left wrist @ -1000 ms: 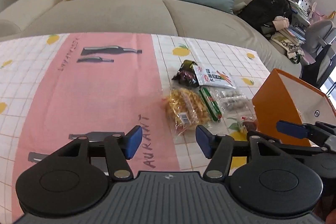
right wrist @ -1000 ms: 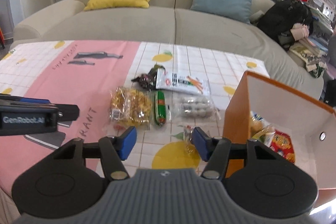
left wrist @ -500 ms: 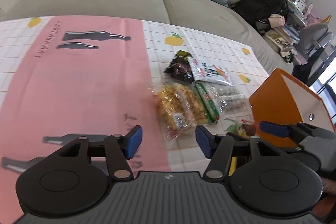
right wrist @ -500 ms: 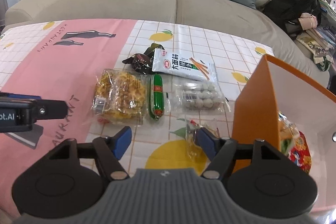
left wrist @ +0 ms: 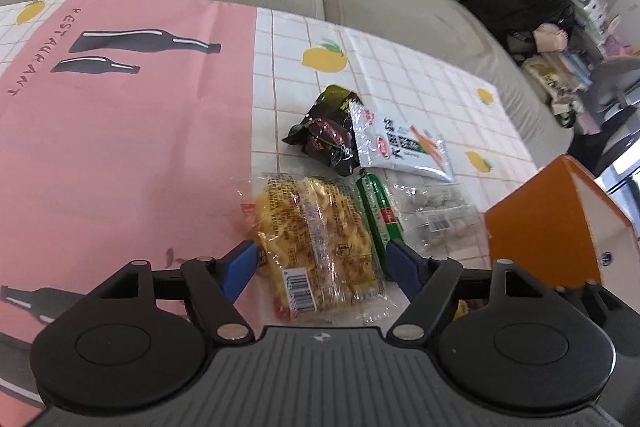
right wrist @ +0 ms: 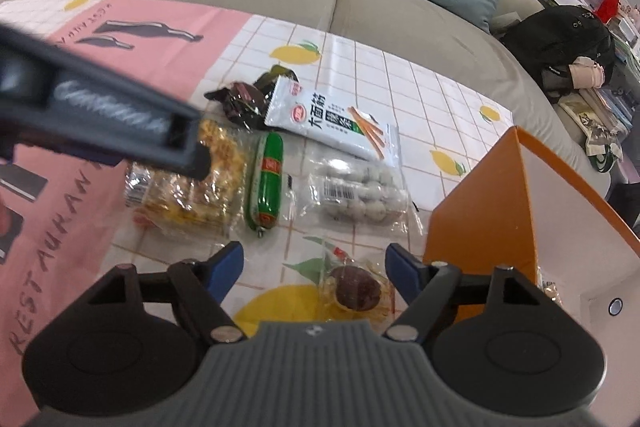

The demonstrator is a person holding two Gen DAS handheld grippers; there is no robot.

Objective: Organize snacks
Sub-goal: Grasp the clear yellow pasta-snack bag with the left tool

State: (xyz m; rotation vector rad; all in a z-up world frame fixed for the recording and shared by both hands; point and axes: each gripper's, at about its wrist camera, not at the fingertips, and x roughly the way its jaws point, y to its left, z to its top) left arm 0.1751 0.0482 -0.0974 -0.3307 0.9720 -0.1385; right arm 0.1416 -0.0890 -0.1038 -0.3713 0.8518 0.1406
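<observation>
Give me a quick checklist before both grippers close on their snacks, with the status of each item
1. Left gripper jaws have just been opening and straddle the yellow noodle pack: ok.
2. Left pads clear of the green sausage lying right beside the pack: cannot tell; the right pad sits very near it.
3. Right gripper jaws have just been opening, with the brown wrapped snack between them: ok.
4. The brown wrapped snack is centred between the pads: not ok; it sits toward the right pad.
5. Orange box is open with its mouth within view: ok.
6. Either snack gripped yet: not ok; no pad presses on one.
</observation>
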